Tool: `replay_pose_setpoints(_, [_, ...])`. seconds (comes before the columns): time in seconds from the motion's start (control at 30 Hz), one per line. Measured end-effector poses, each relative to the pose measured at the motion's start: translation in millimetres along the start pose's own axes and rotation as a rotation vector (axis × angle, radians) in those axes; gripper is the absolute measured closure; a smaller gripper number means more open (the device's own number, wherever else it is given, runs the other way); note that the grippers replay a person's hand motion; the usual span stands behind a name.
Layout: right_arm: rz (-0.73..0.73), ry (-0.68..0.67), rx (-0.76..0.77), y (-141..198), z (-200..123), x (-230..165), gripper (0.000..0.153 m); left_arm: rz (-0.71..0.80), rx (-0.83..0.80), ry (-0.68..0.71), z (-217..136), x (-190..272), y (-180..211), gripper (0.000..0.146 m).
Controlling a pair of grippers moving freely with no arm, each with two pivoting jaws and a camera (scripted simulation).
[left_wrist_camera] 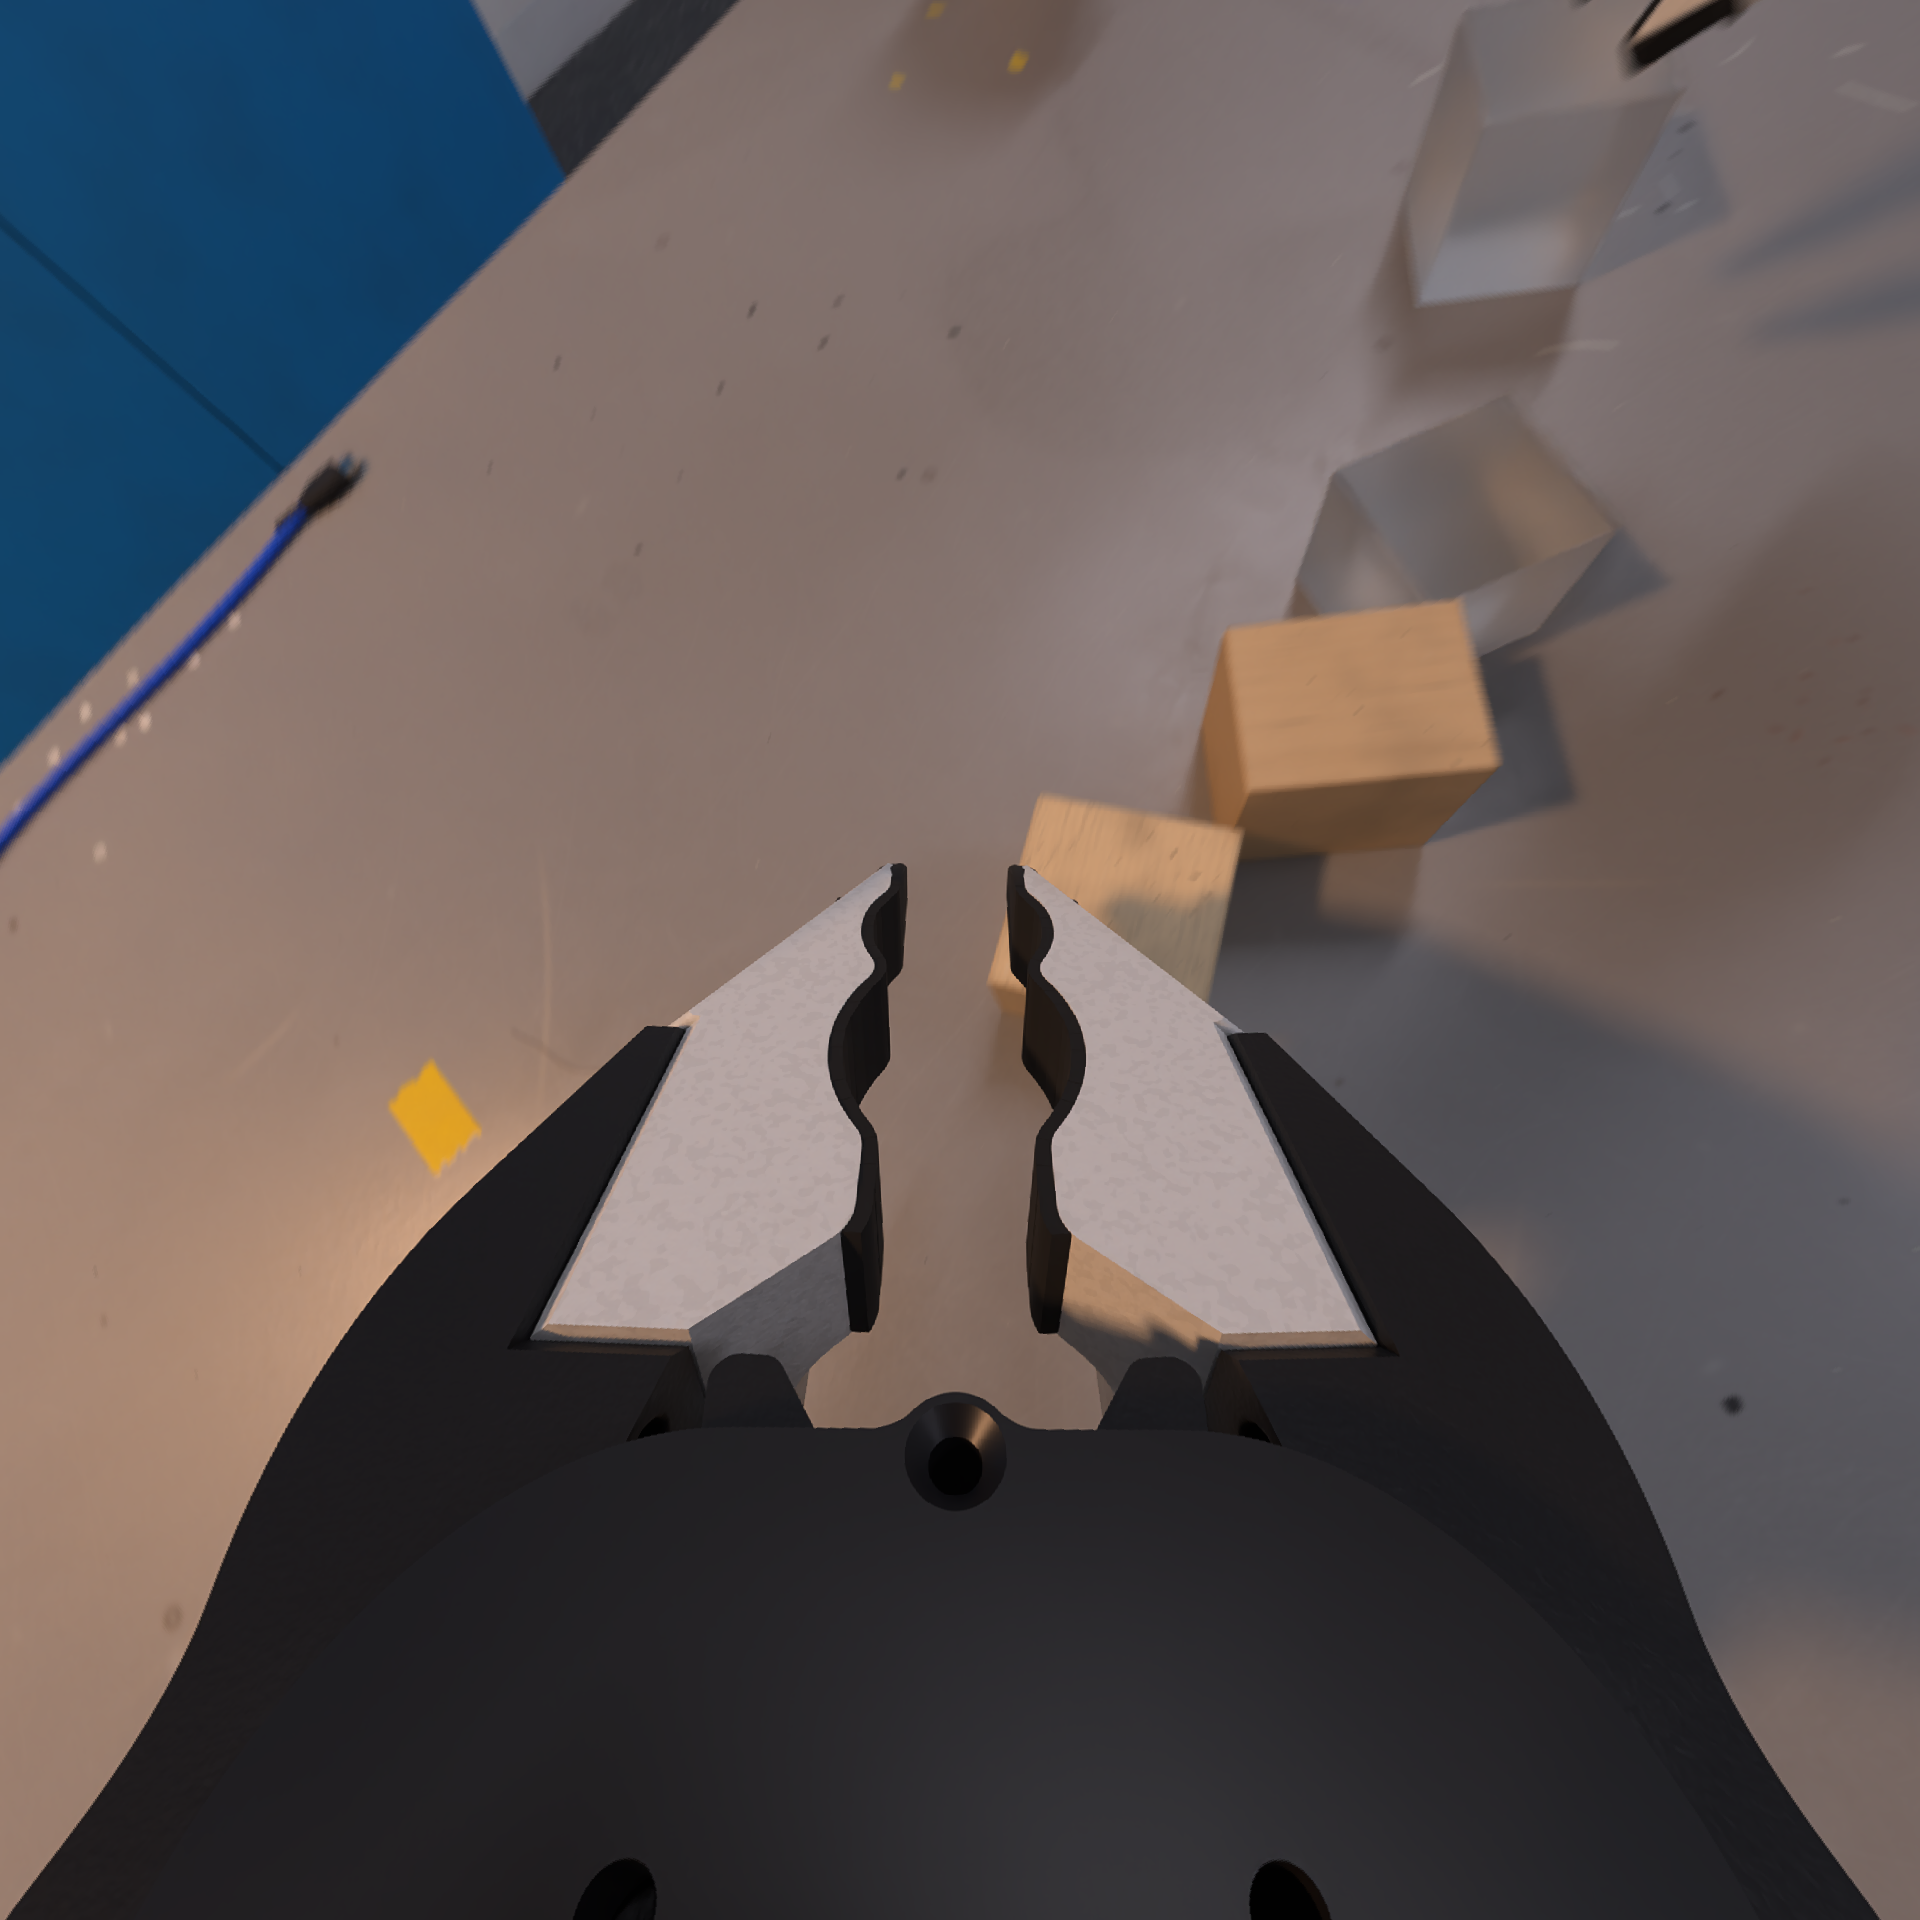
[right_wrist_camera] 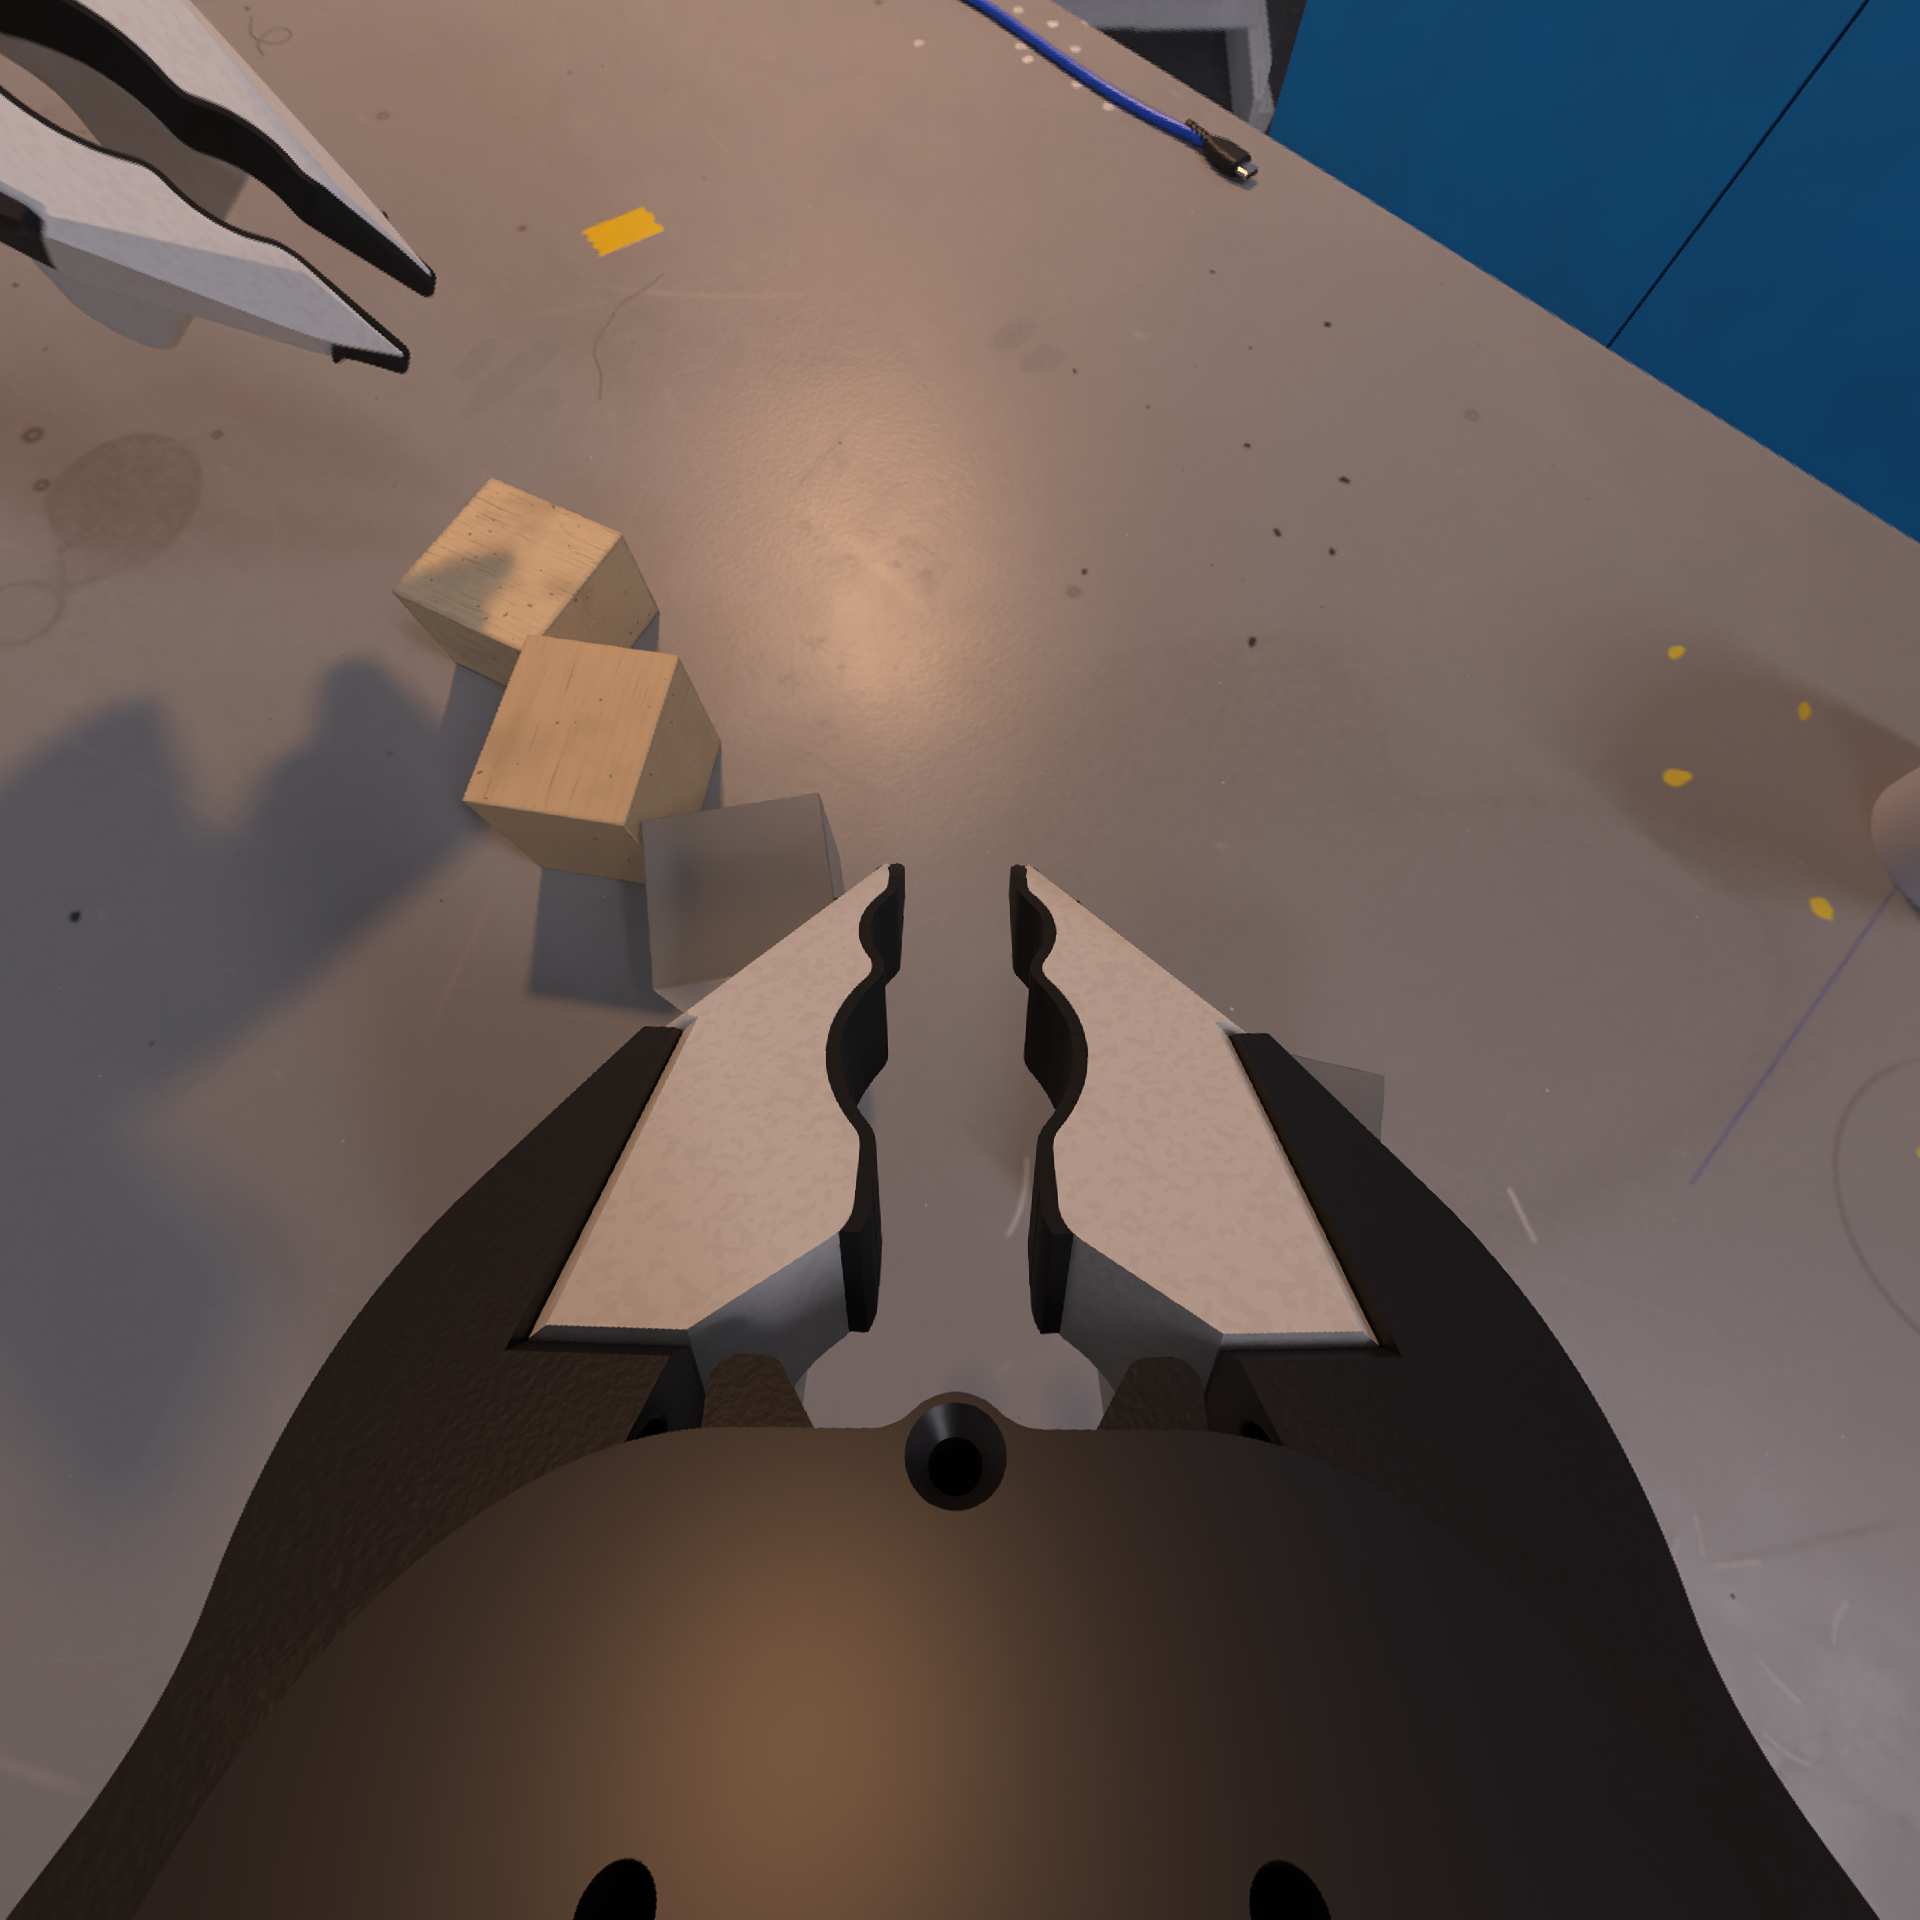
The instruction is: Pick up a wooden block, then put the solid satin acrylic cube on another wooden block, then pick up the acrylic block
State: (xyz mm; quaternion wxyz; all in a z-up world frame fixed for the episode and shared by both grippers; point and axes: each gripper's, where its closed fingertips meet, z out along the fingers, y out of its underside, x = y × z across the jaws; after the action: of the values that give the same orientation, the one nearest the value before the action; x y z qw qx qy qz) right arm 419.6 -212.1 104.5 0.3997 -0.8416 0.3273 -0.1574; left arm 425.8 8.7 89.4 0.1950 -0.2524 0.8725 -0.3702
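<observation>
Both the left gripper (left_wrist_camera: 956,873) and right gripper (right_wrist_camera: 956,873) are held narrowly parted, empty. The near wooden block (left_wrist_camera: 1132,894) touches the far wooden block (left_wrist_camera: 1351,717), beside the frosted acrylic cube (right_wrist_camera: 738,894); neighbours could be knocked. Open tabletop (right_wrist_camera: 1039,520) lies right.

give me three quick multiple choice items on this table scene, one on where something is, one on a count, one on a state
1. Where is the yellow tape?
A. on the table
B. on a wooden block
C. between the fingers

2. How many wooden blocks lie on the table?
A. one
B. two
C. four

3. What is the state of the left gripper?
A. shut on a block
B. open, holding nothing
C. shut on the cable

Key: 1 A, it lies flat on the bare table. 2 B, near wooden block and far wooden block. 3 B, only table shows between its fingers.
</observation>
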Motion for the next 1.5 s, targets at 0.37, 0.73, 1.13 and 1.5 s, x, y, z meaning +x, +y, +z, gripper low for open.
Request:
replay_pose_setpoints(0.37, [0.073, 0.113, 0.05, 21.5, -47.7, 26.0, 0.129, 0.059, 0.088, 0.097, -7.1, 12.4, -22.6, 0.109])
replay_pose_setpoints(0.73, [0.114, 0.179, 0.324, 54.1, -55.4, 61.0, 0.061, -0.1, 0.057, 0.429, 8.8, 33.9, 13.7, 0.043])
replay_pose_setpoints(1.13, [0.08, 0.18, 0.091, 85.6, 15.0, 66.6, 0.059, 0.071, -0.077, 0.304, 33.1, 41.3, 31.9, 0.039])
replay_pose_setpoints(1.5, [0.09, 0.225, 0.134, 81.5, 13.0, 76.6, 0.077, 0.154, -0.137, 0.212, 58.7, 43.6, 46.4, 0.083])
